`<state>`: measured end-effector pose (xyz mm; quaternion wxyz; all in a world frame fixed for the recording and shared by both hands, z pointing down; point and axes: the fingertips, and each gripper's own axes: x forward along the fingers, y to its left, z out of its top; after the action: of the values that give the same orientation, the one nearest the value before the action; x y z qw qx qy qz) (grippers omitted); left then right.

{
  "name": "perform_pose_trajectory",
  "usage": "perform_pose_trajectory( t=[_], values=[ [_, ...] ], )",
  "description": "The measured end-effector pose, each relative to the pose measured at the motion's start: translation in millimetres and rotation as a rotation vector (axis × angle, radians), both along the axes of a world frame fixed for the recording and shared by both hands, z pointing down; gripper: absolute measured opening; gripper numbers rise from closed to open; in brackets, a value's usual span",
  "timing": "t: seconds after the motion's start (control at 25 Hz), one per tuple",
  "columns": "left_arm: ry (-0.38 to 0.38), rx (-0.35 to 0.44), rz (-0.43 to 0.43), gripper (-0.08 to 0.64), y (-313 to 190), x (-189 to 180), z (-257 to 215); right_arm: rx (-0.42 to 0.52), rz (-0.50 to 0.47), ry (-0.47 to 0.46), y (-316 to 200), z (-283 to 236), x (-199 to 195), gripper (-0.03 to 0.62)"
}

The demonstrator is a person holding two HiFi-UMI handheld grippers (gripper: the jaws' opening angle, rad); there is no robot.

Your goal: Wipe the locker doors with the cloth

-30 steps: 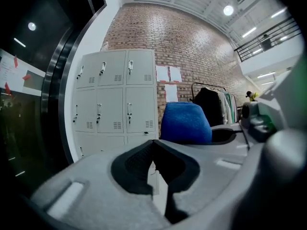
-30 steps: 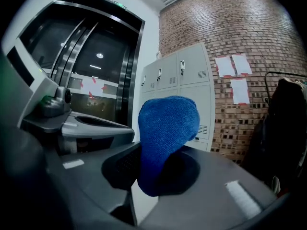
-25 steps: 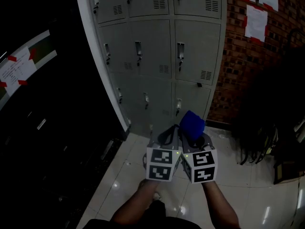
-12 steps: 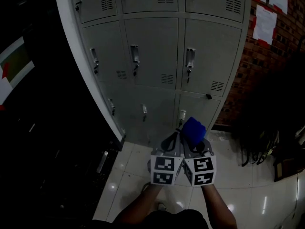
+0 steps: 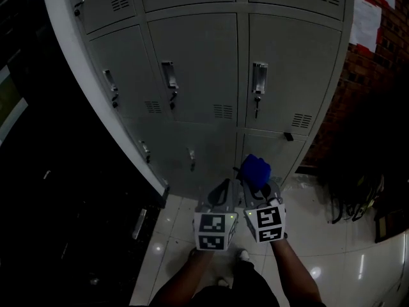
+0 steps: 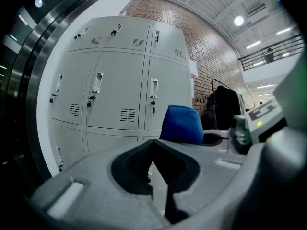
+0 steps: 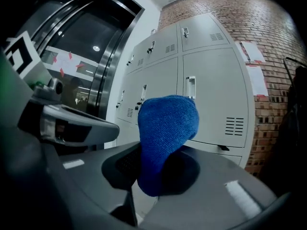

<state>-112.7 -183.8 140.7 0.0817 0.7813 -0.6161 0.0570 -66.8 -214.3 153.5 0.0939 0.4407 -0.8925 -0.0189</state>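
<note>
Blue cloth (image 7: 165,138) sits pinched in the right gripper (image 7: 158,176), whose jaws are closed on its lower part so that a rounded wad stands proud of the tips and faces the locker bank (image 5: 211,75); held like this it looks like a soft pad ready to press on metal. Just beside it is the left gripper (image 6: 160,176), its jaws brought together with nothing between them, apparently kept idle and out of the way. Both hang over the pale tiled floor (image 5: 172,229) in front of the bank's bottom row, short of the doors and touching none, so wiping has not begun. Higher on the bank, the grey locker doors (image 5: 287,69) carry latch handles (image 5: 258,78) and small vents, which the wad would probably have to work around. A brick wall (image 5: 374,69) adjoins the bank on the right gripper's side
</note>
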Motion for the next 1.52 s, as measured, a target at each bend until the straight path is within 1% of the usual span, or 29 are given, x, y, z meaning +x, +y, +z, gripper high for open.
perform_pose_trajectory(
  t=[0.16,0.28,0.4,0.48,0.56,0.76,0.88,1.0,1.16,1.24,1.52],
  values=[
    [-0.008,0.013,0.005,0.0,-37,3,6,-0.008,-0.013,0.002,-54,34,-9,0.071],
    [0.005,0.019,0.018,0.0,-62,8,12,-0.015,-0.022,0.014,-94,56,-14,0.069],
    [0.028,0.005,0.011,0.0,-85,10,20,-0.019,-0.025,0.026,-125,75,-16,0.069],
    [0.039,0.003,0.009,0.0,-97,12,25,-0.018,-0.026,0.047,-142,87,-17,0.069],
    [0.031,0.001,0.007,0.0,-105,14,32,-0.012,-0.031,0.072,-157,97,-21,0.069],
    [0.024,-0.024,-0.011,0.0,-111,10,47,0.002,-0.029,0.118,-181,110,-21,0.067],
    [0.047,-0.018,-0.044,0.0,-117,5,48,0.035,-0.02,0.116,-185,107,-11,0.067],
    [0.05,-0.01,-0.057,0.0,-124,7,51,0.047,-0.01,0.122,-185,110,1,0.067],
    [0.049,-0.015,-0.034,0.0,-131,20,58,0.042,0.036,0.135,-185,116,29,0.067],
    [0.051,-0.018,-0.024,0.0,-132,26,60,0.041,0.06,0.124,-185,119,44,0.067],
    [0.071,-0.031,-0.003,0.0,-137,46,68,0.023,0.18,0.121,-187,127,110,0.067]
  ],
)
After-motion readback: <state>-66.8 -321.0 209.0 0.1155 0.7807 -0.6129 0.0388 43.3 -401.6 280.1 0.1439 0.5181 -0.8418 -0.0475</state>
